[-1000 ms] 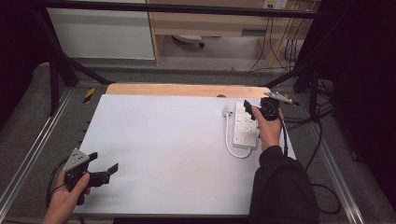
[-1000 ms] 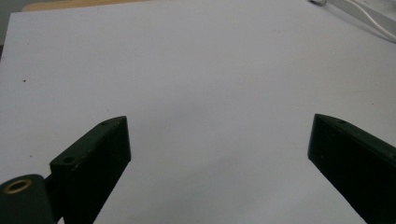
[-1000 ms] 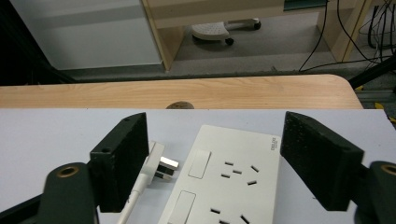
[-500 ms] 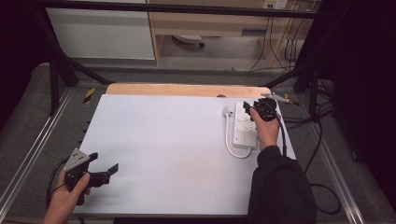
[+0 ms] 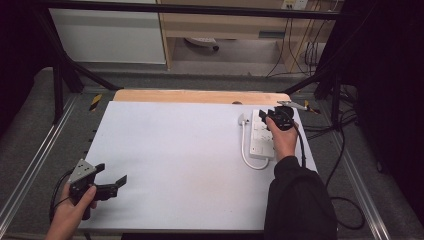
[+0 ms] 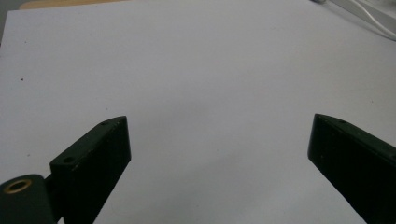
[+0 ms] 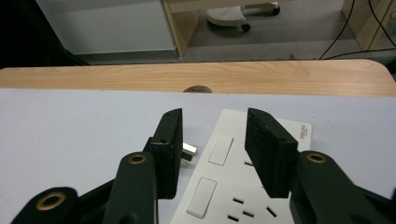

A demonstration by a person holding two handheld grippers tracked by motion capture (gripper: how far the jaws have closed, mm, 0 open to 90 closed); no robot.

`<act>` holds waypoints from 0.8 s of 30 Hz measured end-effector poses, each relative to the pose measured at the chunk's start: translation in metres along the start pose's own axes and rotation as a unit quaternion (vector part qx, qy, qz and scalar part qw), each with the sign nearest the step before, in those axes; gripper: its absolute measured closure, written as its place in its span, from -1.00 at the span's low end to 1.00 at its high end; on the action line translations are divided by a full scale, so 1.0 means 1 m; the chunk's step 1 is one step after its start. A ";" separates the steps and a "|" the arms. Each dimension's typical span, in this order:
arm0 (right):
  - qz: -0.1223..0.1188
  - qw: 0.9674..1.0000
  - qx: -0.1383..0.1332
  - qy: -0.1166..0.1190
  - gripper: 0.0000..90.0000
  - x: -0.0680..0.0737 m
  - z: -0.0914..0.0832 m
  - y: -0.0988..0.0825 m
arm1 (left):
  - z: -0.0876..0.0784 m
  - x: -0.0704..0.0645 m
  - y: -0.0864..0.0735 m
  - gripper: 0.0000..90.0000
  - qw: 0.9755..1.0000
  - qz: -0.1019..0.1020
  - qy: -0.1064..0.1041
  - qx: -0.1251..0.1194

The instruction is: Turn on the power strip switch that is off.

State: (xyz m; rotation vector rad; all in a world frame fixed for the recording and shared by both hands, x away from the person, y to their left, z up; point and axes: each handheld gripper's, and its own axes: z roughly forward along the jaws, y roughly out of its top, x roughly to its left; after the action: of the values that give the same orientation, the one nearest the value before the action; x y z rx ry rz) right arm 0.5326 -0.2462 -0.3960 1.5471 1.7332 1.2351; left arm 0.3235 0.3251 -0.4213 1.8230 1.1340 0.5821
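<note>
A lab-like recording rig: black metal frame (image 5: 60, 82) around a white-topped table (image 5: 180, 165), loose black cables (image 5: 300, 55) at two o'clock.

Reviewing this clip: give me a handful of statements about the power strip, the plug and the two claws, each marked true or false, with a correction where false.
1. The white power strip lies near the right edge of the white table. True.
2. The left claw holds the plug. False: its jaws stand wide apart over bare table, with nothing between them.
3. The right claw is over the strip's far end. True; its jaws have just been closing, and no pad clearly presses on anything.
4. The plug is pushed into a socket. False: it lies on the table beside the strip.
5. The strip's cord loops along its left side. True.
</note>
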 end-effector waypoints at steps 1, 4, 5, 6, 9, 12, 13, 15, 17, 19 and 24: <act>-0.002 1.000 0.000 0.000 0.31 0.000 0.000 0.000 | 0.000 0.000 0.000 -0.86 1.000 0.000 0.000 0.000; -0.002 1.000 0.004 0.003 0.38 0.002 0.001 -0.001 | 0.000 0.000 0.000 -0.86 1.000 0.000 -0.001 0.000; -0.004 1.000 0.005 0.004 0.40 0.002 0.002 -0.002 | 0.000 0.000 0.000 -0.86 1.000 0.001 -0.001 0.000; -0.005 1.000 0.006 0.004 0.42 0.003 0.002 -0.002 | 0.000 0.000 0.000 -0.87 1.000 0.001 -0.001 0.000; -0.008 1.000 0.009 0.007 0.50 0.005 0.003 -0.004 | 0.000 0.000 0.000 -0.86 1.000 0.001 -0.001 0.000; -0.014 1.000 0.012 0.012 0.61 0.009 0.005 -0.005 | 0.000 0.000 0.000 -0.87 1.000 0.001 -0.001 0.000; -0.014 1.000 0.012 0.012 0.61 0.009 0.005 -0.005 | 0.000 0.000 0.000 -0.87 1.000 0.001 -0.001 0.000; -0.018 1.000 0.013 0.014 0.67 0.010 0.006 -0.006 | 0.000 -0.001 0.000 -0.86 1.000 0.001 -0.001 0.000; -0.018 1.000 0.014 0.016 0.71 0.011 0.007 -0.007 | 0.000 0.000 0.000 -0.86 1.000 0.001 -0.001 0.000; -0.022 0.999 0.015 0.019 0.76 0.013 0.008 -0.008 | 0.000 0.000 0.000 -0.86 1.000 0.002 -0.001 0.000; -0.032 0.999 0.015 0.019 0.82 0.015 0.008 -0.008 | 0.000 -0.001 0.000 -0.87 1.000 0.002 -0.002 0.000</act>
State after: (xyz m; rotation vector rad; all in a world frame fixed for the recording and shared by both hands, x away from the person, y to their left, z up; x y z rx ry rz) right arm 0.5319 -0.2295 -0.4043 1.4819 1.8188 1.2203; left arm 0.3231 0.3246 -0.4211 1.8251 1.1289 0.5813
